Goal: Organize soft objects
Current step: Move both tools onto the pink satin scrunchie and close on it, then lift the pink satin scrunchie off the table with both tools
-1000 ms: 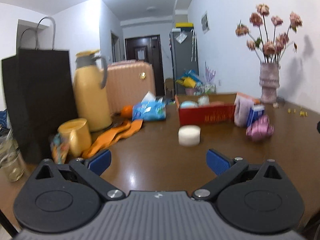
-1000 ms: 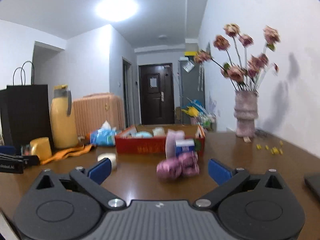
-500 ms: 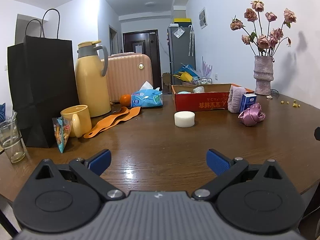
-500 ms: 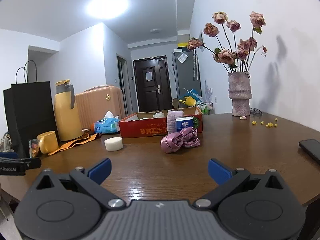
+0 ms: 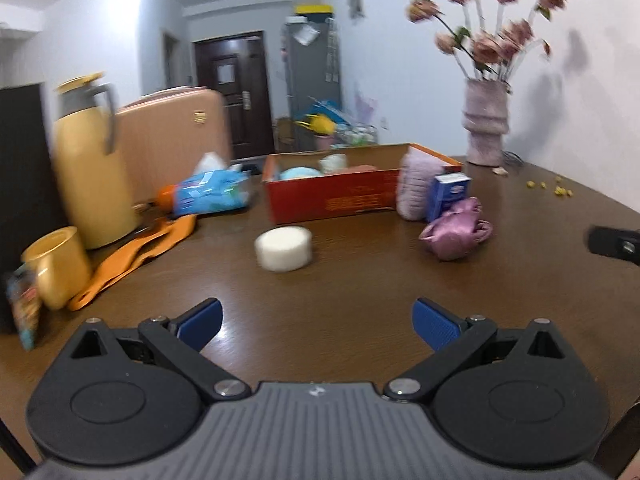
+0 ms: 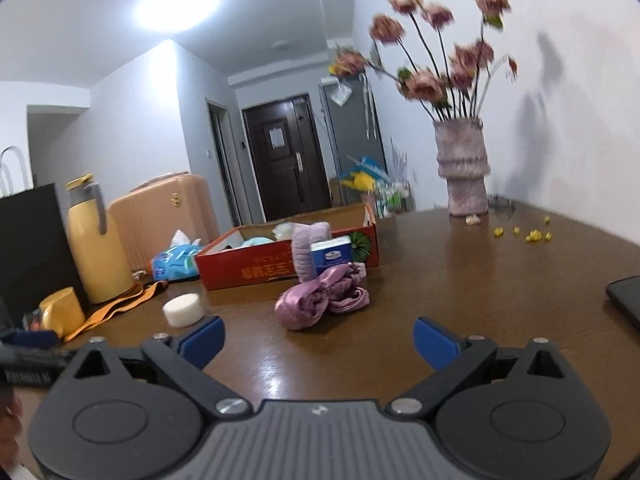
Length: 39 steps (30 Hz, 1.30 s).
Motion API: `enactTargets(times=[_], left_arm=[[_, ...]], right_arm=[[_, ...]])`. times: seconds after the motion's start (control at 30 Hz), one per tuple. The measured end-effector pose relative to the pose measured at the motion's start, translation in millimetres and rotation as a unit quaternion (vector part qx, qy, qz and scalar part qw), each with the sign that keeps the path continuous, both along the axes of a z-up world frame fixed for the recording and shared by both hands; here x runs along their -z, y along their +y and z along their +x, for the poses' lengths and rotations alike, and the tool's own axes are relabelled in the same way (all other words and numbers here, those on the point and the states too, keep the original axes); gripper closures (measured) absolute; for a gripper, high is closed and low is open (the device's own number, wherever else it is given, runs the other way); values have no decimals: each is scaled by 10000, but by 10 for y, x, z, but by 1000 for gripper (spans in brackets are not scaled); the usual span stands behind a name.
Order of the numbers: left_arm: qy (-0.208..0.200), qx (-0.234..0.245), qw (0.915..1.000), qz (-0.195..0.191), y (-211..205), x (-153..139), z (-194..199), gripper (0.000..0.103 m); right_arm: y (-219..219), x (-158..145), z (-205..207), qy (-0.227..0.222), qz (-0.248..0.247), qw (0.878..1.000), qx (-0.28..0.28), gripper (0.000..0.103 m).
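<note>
A white round sponge (image 5: 284,249) lies on the brown table ahead of my left gripper (image 5: 318,322), which stands open and empty. A crumpled pink satin cloth (image 6: 320,302) lies just beyond my right gripper (image 6: 318,340); its jaws are closing from wide, with nothing between them. Behind both sits a red cardboard box (image 5: 334,199) holding several soft items, with a purple fluffy roll (image 5: 414,188) and a small blue carton (image 5: 448,196) leaning at its front. In the right wrist view the sponge (image 6: 183,310) lies to the left and the box (image 6: 256,268) sits behind the cloth.
A yellow thermos (image 5: 90,164), yellow mug (image 5: 56,266), orange strap (image 5: 136,254), blue tissue pack (image 5: 210,194) and black paper bag (image 6: 32,248) crowd the left side. A vase of dried roses (image 6: 462,168) stands at the back right. A dark phone (image 6: 626,300) lies at the right edge.
Both grippers have moved in toward the table's objects, so the sponge and the pink cloth look larger and nearer. The right gripper's jaws have narrowed slightly.
</note>
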<state>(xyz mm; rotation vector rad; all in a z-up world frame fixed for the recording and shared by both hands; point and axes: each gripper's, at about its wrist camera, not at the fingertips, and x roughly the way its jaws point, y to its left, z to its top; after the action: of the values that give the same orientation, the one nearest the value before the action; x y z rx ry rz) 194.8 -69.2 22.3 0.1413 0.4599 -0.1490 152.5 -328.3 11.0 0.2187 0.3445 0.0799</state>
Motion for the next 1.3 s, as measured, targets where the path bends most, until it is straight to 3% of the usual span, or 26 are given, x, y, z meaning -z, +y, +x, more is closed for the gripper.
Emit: enactTargets(times=[0.23,0.47,0.6,0.7,0.77,0.8,0.83,1.07,1.13,1.2,1.3], left_arm=[[319,512,9979,-216,-532,-93,783,0],[978,1154,9868,-586,-1028,125,1517,2],[1031,1560,9804,-620,-1146,213,1687,19],[1322,1622,9745,-807,-1160,322,1845,50],[1430,1674,9707,-961,-1127,379,1907,63],[1377,1714,9702,-1019,-1098,398,1908,65],[1369,1792,9684,-1065,-1057,400,1894,71],[1802,1875,9516,-1639,-483,335,1710,74],[1954,1741,9478,-1820,-301,349,1603,74],[1978,1541,9491,-1909,-136,338,1492,74],[1917,1395,9526,-1908,86,305,1352,73]], right_arm=[[-267,-59,848,410,-97,9991,-111,22],[-467,-123,1803,689,119,9961,-541,26],[-475,6,2252,1001,333,9914,-776,37],[-445,161,2436,1137,541,9882,-872,43],[-441,272,2517,1242,748,9850,-934,57],[-447,324,2531,1307,837,9838,-893,67],[-448,361,2532,1362,868,9835,-820,68],[-349,401,2080,1519,1320,9738,-1057,78],[-222,387,1859,1525,1266,9734,-1148,88],[-59,370,1635,1507,1088,9734,-1337,95],[150,377,1413,1493,964,9723,-1520,95]])
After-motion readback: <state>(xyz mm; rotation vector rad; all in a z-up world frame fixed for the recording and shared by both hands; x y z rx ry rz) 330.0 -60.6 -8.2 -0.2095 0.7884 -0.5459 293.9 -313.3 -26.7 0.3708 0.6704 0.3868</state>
